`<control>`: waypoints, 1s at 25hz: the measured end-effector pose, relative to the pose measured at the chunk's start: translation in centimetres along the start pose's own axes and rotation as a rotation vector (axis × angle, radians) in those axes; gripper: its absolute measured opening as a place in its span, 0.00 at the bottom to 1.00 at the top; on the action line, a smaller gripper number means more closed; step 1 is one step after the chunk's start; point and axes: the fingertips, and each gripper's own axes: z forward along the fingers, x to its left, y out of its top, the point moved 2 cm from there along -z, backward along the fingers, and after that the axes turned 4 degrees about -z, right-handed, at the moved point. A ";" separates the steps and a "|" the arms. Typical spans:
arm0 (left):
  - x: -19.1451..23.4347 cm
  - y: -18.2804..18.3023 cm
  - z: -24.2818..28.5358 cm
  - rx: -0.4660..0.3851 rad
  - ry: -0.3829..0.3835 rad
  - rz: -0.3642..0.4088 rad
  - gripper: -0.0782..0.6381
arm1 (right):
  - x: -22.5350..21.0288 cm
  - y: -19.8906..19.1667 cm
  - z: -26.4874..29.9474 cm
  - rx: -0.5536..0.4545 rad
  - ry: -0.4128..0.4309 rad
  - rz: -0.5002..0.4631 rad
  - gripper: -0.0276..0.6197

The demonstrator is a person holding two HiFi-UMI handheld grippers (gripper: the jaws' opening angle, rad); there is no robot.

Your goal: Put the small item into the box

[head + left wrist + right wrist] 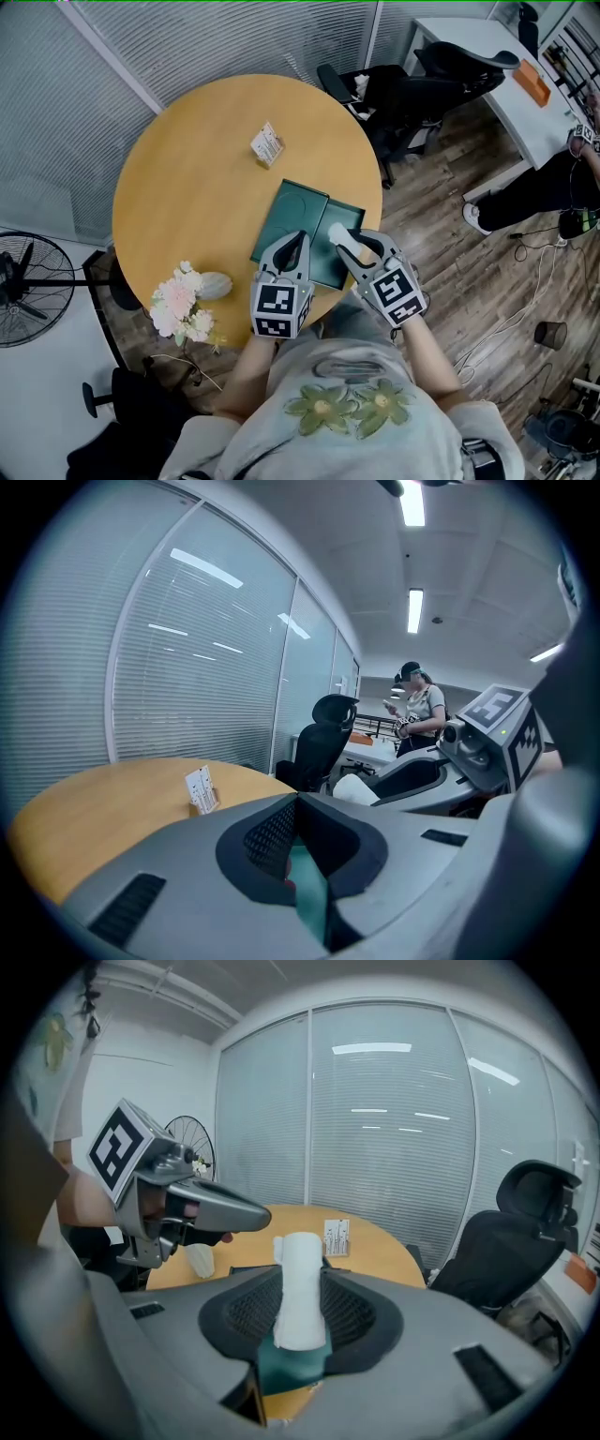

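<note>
white roll (300, 1288) clamped in right hand-held gripper (302, 1314) above box (302, 214).

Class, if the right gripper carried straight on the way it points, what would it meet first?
Probably the green box: the right gripper, holding a white roll, slants down over its open half. Depth is uncertain; the card stand sits well beyond.

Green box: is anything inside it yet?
Nothing lies in the part of the box that shows. The white roll is clamped in the right gripper over it. The left gripper and the right one cover the box's near part, so that is unseen.
</note>
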 end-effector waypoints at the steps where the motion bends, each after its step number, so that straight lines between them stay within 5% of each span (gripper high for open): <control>1: 0.0 -0.1 0.0 0.002 0.002 0.000 0.11 | 0.1 -0.2 0.1 0.006 0.005 -0.002 0.25; 25: 0.7 -0.8 -0.5 0.013 0.052 -0.009 0.11 | 0.9 -2.9 1.9 0.093 0.069 -0.031 0.25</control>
